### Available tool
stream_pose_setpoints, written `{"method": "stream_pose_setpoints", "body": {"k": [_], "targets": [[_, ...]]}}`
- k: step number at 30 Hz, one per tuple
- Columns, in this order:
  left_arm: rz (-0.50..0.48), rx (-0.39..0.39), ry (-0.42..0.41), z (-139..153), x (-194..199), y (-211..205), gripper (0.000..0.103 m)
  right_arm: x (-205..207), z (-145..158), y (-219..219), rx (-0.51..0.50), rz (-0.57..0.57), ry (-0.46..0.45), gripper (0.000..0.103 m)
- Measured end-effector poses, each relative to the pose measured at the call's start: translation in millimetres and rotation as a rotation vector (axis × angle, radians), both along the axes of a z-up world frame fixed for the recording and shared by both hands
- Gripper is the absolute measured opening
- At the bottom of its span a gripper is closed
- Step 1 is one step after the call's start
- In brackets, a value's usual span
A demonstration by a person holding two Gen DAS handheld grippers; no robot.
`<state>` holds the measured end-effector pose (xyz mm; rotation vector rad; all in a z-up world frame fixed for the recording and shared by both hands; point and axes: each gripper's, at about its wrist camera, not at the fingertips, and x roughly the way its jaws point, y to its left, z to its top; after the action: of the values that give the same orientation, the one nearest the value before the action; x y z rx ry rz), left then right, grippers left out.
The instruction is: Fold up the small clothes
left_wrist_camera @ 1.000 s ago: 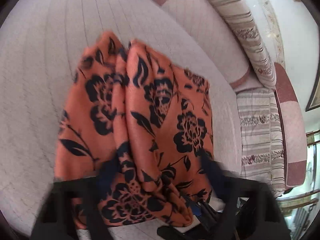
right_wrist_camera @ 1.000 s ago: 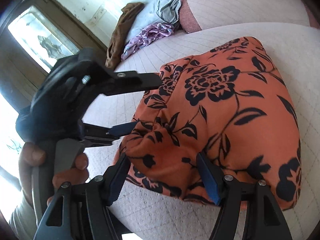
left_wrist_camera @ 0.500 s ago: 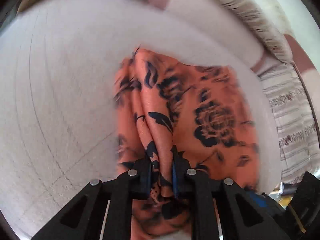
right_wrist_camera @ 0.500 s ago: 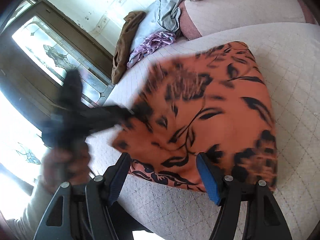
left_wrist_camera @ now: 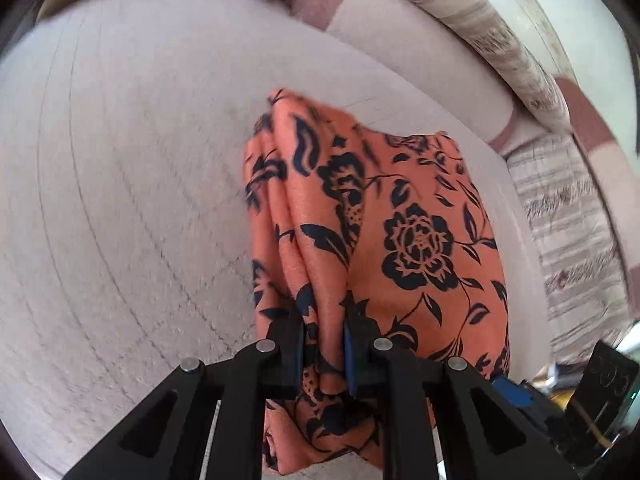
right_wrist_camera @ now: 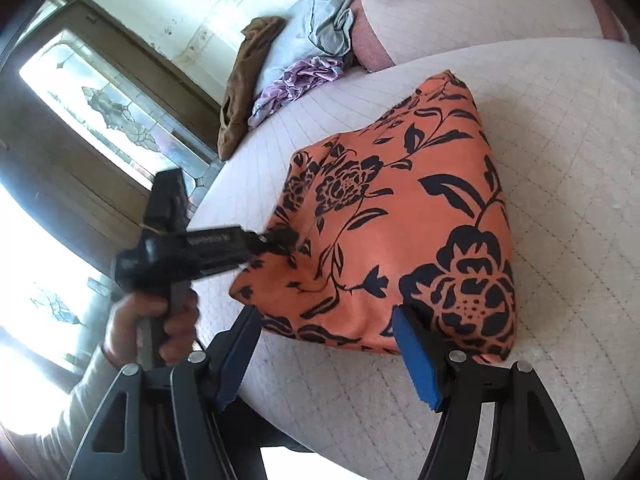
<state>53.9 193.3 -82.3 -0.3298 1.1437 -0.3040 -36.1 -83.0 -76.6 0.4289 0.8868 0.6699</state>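
Note:
An orange garment with black flowers [left_wrist_camera: 404, 236] lies folded on the pale quilted sofa cushion [left_wrist_camera: 120, 200]. My left gripper [left_wrist_camera: 324, 344] is shut on a bunched fold at the garment's near left edge. In the right wrist view the same garment [right_wrist_camera: 400, 220] sits in front of my right gripper [right_wrist_camera: 328, 344], which is open and empty, its blue pads on either side of the garment's near edge. The left gripper [right_wrist_camera: 276, 240] shows there too, held in a hand and pinching the garment's left corner.
A pile of other clothes, brown [right_wrist_camera: 244, 80], grey-blue [right_wrist_camera: 320, 20] and purple [right_wrist_camera: 296, 84], lies at the sofa's far end. A striped pillow [left_wrist_camera: 480, 36] and a striped cover [left_wrist_camera: 576, 240] lie to the right. A glazed door [right_wrist_camera: 100, 112] stands beyond the cushion's edge.
My left gripper went from open to shut on a fold of the garment and drew it in. The garment has flattened. My right gripper stayed open near its front edge.

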Motion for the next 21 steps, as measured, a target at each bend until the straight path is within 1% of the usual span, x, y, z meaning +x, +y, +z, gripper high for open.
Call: {"method": "stream_pose_setpoints", "body": {"k": [2, 3, 5, 7, 9, 11, 12, 13, 14, 15, 17, 19, 20, 21], "targets": [[-0.012, 0.025, 0.014, -3, 2, -2, 0.017, -3, -3, -6, 0.0, -0.006, 0.006, 0.072], [-0.012, 0.024, 0.034, -10, 4, 0, 0.017, -4, -5, -9, 0.004, -0.012, 0.013, 0.072], [0.01, -0.028, 0.052, -15, 5, 4, 0.017, -6, -8, -12, 0.031, -0.024, 0.027, 0.072], [0.029, -0.034, 0.05, -11, 7, 3, 0.017, -9, -8, -19, 0.052, -0.037, 0.031, 0.072], [0.003, -0.004, 0.013, 0, -2, 6, 0.017, -11, -6, -26, 0.052, -0.043, 0.023, 0.072], [-0.004, 0.026, 0.046, -12, 1, 6, 0.017, -10, -9, -32, 0.045, -0.055, 0.032, 0.072], [-0.001, 0.012, 0.06, -18, 4, 7, 0.018, -9, -11, -34, 0.048, -0.059, 0.041, 0.072], [0.017, -0.03, 0.068, -21, 4, 13, 0.018, -8, -14, -36, 0.053, -0.062, 0.054, 0.072], [0.027, -0.05, 0.071, -20, 5, 13, 0.018, -8, -15, -38, 0.06, -0.064, 0.063, 0.072], [0.036, -0.053, 0.074, -18, 4, 16, 0.02, -10, -15, -40, 0.065, -0.065, 0.062, 0.072], [0.054, -0.059, 0.076, -13, -1, 20, 0.023, -12, -13, -43, 0.065, -0.064, 0.048, 0.072], [0.057, -0.08, 0.084, -3, -12, 25, 0.025, -11, -16, -46, 0.064, -0.066, 0.053, 0.072], [0.065, -0.099, 0.074, 6, -20, 27, 0.026, -10, -19, -49, 0.068, -0.071, 0.062, 0.072], [0.067, -0.113, 0.051, 13, -24, 25, 0.029, -8, -20, -49, 0.073, -0.075, 0.067, 0.072]]}}
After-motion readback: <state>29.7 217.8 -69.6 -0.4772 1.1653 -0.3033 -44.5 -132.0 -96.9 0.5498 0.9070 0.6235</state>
